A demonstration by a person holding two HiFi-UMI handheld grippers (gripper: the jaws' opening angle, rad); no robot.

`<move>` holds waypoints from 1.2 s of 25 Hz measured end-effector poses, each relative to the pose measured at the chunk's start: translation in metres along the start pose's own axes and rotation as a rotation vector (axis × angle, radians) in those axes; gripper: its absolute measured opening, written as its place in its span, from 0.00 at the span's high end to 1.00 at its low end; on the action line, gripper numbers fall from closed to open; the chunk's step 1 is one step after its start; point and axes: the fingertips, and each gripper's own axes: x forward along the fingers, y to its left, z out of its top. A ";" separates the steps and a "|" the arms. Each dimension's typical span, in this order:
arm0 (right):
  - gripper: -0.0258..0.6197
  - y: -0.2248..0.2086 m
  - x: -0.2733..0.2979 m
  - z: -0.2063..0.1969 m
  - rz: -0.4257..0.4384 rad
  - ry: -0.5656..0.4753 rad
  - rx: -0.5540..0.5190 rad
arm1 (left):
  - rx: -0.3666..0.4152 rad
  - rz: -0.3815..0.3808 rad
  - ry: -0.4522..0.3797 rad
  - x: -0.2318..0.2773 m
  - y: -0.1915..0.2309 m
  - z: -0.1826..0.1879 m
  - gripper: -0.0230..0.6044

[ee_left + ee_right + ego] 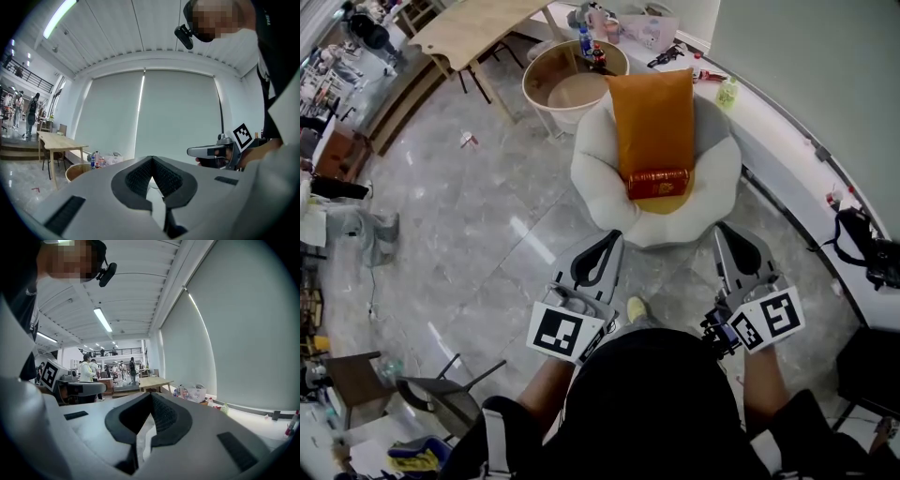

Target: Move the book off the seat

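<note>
Grey left tongs (612, 236) and right tongs (728, 230) both closed, empty.

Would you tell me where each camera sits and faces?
Head view: on the head, steeply down at the book on the chair; arms, left gripper, right gripper show.
Left gripper view: along its shut jaws, toward the blind; other gripper at right.
Right gripper view: along its shut jaws; other gripper at left.
Both show the wooden table.
</note>
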 end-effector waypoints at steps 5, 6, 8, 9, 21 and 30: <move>0.95 0.005 0.005 -0.003 -0.014 0.004 -0.007 | -0.011 -0.015 -0.017 0.004 0.007 -0.003 0.96; 0.95 0.005 0.004 -0.004 -0.017 0.005 -0.007 | -0.015 -0.018 -0.026 0.004 0.006 -0.002 0.96; 0.95 0.005 0.002 -0.004 -0.026 0.008 -0.009 | -0.023 -0.022 -0.041 0.005 0.005 0.000 0.96; 0.95 0.004 0.001 -0.003 -0.030 0.007 -0.011 | -0.026 -0.025 -0.047 0.005 0.005 0.002 0.96; 0.95 0.007 -0.006 0.002 -0.045 0.002 -0.034 | -0.007 -0.028 -0.015 -0.002 0.005 -0.001 0.96; 0.95 -0.009 0.001 0.000 -0.033 -0.002 -0.008 | 0.000 -0.031 -0.013 0.014 0.003 0.002 0.96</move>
